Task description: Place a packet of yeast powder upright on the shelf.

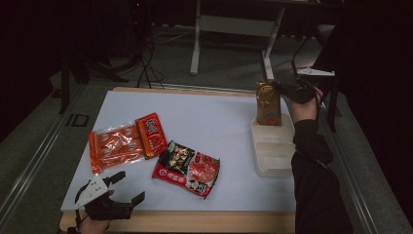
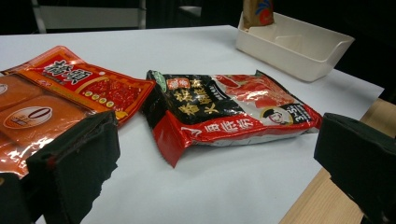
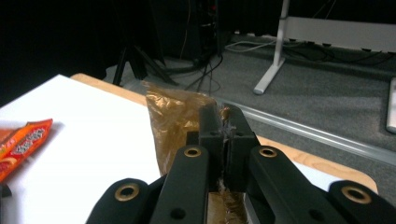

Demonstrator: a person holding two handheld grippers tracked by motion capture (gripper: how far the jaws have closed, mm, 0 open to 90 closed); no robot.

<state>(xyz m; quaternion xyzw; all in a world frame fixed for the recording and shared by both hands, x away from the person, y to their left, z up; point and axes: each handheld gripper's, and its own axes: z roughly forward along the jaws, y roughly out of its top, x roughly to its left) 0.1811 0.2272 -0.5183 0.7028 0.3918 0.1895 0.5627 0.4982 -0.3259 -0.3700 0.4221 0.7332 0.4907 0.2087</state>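
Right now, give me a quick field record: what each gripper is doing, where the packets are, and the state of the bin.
right gripper: shut on the top edge of the brown packet
brown packet: upright, bottom in the far end of the white bin
left gripper: open, holding nothing, at the table's near edge
orange packet: flat on the white table top, left
red and black packet: flat, centre
white bin: near part bare

The high view looks down over the table; both gripper views sit low and close, sharing its white top.
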